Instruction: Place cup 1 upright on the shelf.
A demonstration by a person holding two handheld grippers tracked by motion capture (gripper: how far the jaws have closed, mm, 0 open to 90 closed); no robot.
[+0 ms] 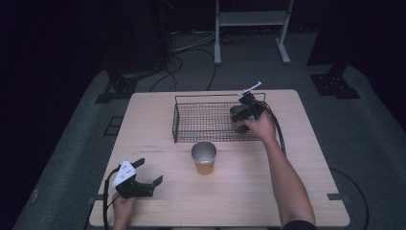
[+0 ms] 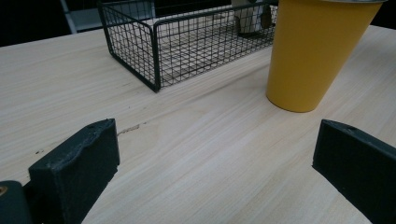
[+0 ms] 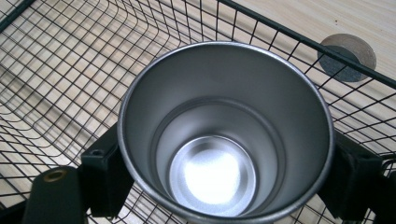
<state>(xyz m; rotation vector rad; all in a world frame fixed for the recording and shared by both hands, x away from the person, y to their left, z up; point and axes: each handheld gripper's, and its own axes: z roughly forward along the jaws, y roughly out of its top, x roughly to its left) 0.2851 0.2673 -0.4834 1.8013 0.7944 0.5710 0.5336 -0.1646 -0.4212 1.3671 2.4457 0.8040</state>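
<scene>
Right gripper [image 3: 224,182] pinching cup [image 3: 224,135] inside wire basket [image 1: 191,122]; left gripper [image 1: 146,173] spread (yellow cup [image 1: 204,157] ahead).

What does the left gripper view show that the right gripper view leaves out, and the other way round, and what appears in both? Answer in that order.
Left gripper view alone: the yellow cup standing on the table outside the wire basket, with the left gripper wide open and holding nothing.

Right gripper view alone: the inside of the metal cup, silver down to its shiny bottom, clamped by the right gripper, and a grey round disc set in the tabletop beyond the mesh.

Both: the black wire basket and the pale wooden table.
</scene>
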